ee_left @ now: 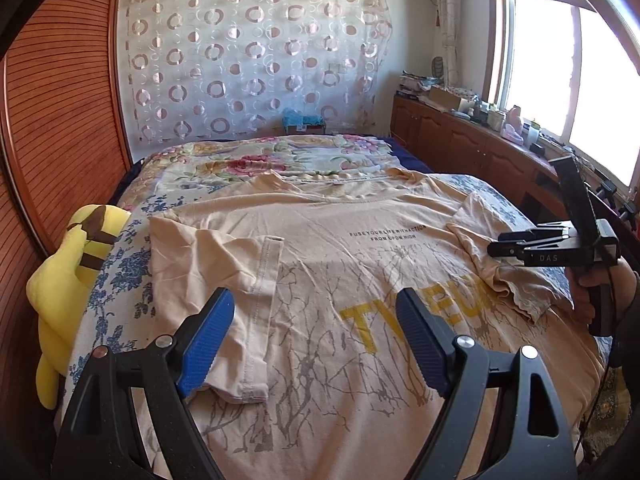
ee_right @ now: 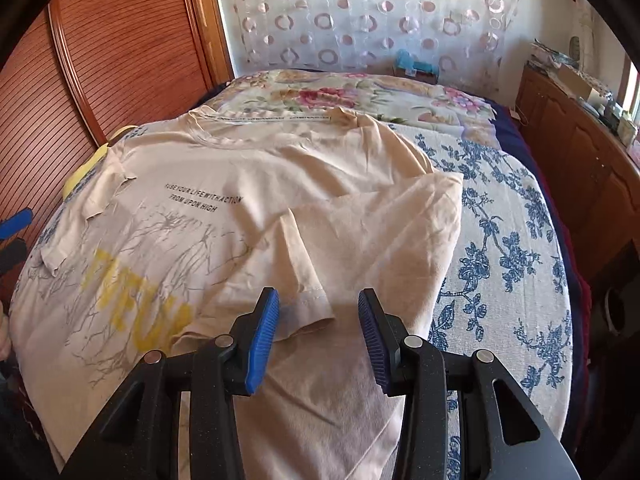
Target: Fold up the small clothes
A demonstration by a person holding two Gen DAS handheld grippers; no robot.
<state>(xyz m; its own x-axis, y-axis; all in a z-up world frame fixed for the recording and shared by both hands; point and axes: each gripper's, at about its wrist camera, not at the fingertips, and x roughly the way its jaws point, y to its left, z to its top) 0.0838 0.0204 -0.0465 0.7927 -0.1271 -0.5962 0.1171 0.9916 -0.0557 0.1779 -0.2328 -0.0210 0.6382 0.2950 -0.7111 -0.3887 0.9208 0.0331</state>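
My right hand-held gripper [ee_right: 318, 340] hangs half open and empty just above the right sleeve [ee_right: 320, 240], which lies folded in over the printed front of the beige T-shirt [ee_right: 224, 168] spread flat on the bed [ee_right: 500, 240]. My left hand-held gripper [ee_left: 316, 340] gapes wide, holding nothing, over the left sleeve [ee_left: 224, 280], also turned inward. I reckon the sleeve step is done, so next I need both sets of jaws down at the hem to pinch it and carry it toward the collar.
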